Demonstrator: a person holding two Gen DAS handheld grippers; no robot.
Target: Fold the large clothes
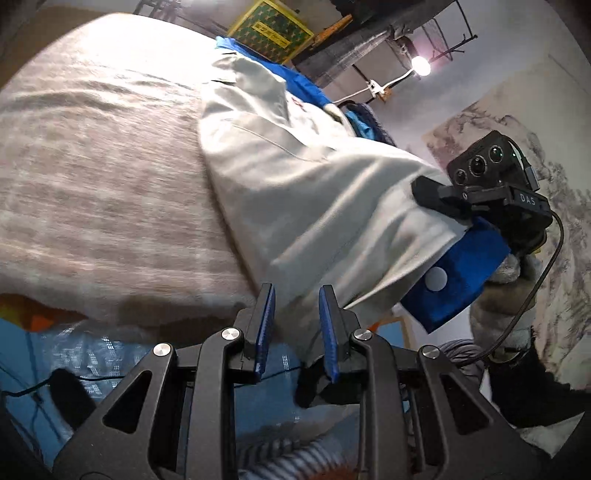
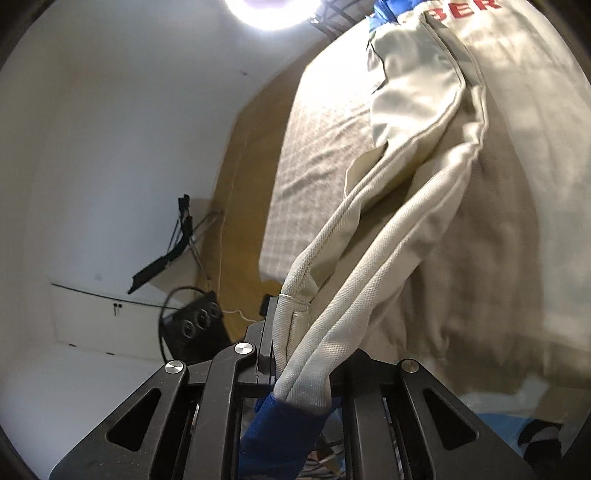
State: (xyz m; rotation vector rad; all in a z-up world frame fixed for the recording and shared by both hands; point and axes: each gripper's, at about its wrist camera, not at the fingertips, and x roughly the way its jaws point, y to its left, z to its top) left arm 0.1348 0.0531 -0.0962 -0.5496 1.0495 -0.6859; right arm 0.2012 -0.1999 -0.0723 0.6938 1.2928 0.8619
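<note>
A cream jacket [image 1: 295, 166] with blue trim lies on a bed under a beige blanket [image 1: 92, 166]; red letters show on it in the right wrist view [image 2: 417, 92]. One sleeve [image 2: 351, 258] is lifted off the bed, and my right gripper [image 2: 291, 314] is shut on it just above the blue cuff [image 2: 280, 435]. The left wrist view shows that right gripper [image 1: 439, 199] clamping the sleeve, with the blue cuff [image 1: 454, 273] hanging below it. My left gripper [image 1: 297, 295] hovers at the bed's near edge. Its blue pads stand apart, the jacket's edge showing between them unpinched.
A gloved hand [image 1: 509, 280] holds the right gripper. A yellow-green box [image 1: 273, 31], a lit bulb [image 1: 421, 66] and a landscape wall hanging [image 1: 554, 166] lie beyond the bed. Blue floor covering [image 1: 92, 354] is below. A folded stand [image 2: 184, 229] and a black device [image 2: 199, 325] sit by the white wall.
</note>
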